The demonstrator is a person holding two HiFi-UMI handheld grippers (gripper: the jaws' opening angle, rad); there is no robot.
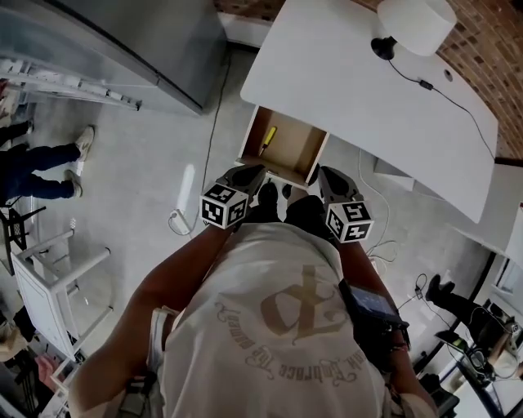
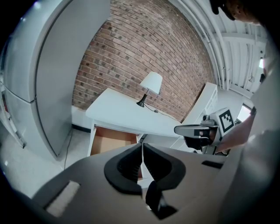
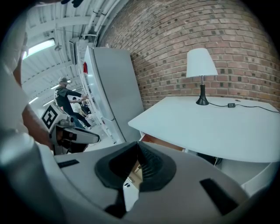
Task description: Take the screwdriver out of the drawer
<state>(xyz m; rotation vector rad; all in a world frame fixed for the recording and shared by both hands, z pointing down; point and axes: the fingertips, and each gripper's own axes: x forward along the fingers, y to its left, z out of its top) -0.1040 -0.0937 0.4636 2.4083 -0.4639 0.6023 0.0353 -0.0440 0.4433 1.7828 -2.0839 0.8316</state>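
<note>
**Both tongs shut and empty, held short of the open drawer [image 1: 298, 151] under the white bench [image 1: 368, 98].**

The bench stands against a brick wall [image 2: 144, 48], with a grey refrigerator [image 1: 147, 41] to its left in the head view. The wooden drawer is pulled out below the bench's near corner. The left tongs [image 2: 142, 146] and right tongs [image 3: 137, 146] are side by side in front of it, clear of it, each with its jaws pressed together on nothing. A white lamp [image 1: 413, 24] stands on the bench top. The yellow-handled screwdriver [image 1: 267, 140] lies inside the drawer by its left wall.
</note>
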